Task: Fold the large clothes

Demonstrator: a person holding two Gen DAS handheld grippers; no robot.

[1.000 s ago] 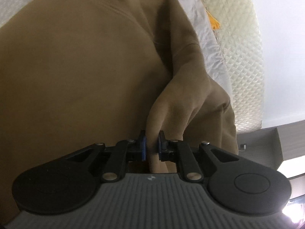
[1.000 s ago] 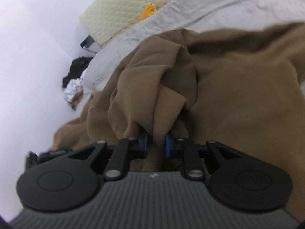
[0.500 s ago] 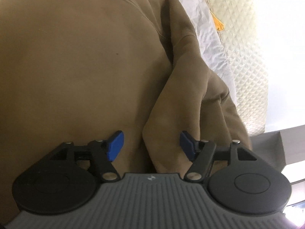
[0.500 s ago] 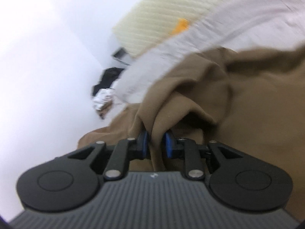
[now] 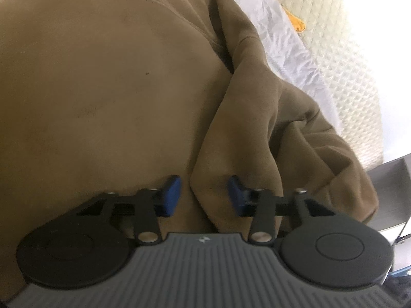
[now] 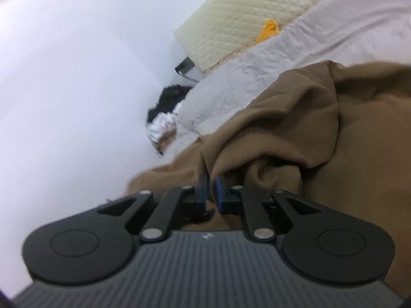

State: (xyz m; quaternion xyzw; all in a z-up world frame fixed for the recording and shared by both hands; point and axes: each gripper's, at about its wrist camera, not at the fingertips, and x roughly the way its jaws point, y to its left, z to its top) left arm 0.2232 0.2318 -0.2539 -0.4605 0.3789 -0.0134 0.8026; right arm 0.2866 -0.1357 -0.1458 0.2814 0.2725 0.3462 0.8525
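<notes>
Brown fleece is filling the left wrist view, where a sweatshirt (image 5: 108,97) is lying spread over the white bed sheet (image 5: 282,38) with its seam running across the top. To its right a bunched fold of the same garment is running down toward the left tool (image 5: 204,195), whose blue pads (image 5: 170,195) are standing apart with the fold between them; the jaws have just been closing, and the right pad is touching the cloth while the left one is showing a gap. Further right, a cream quilted mattress (image 5: 341,59) with an orange tag (image 5: 298,24) is lying at the bed's edge.

In the right wrist view, a white wall is taking up the left side. Beside it, a dark and white heap of clothes (image 6: 164,113) is sitting by the sheet. The right tool (image 6: 210,192) is clamping a thin edge of the sweatshirt, its jaws having just been closing, while the rest of the garment is bunching up to the right.
</notes>
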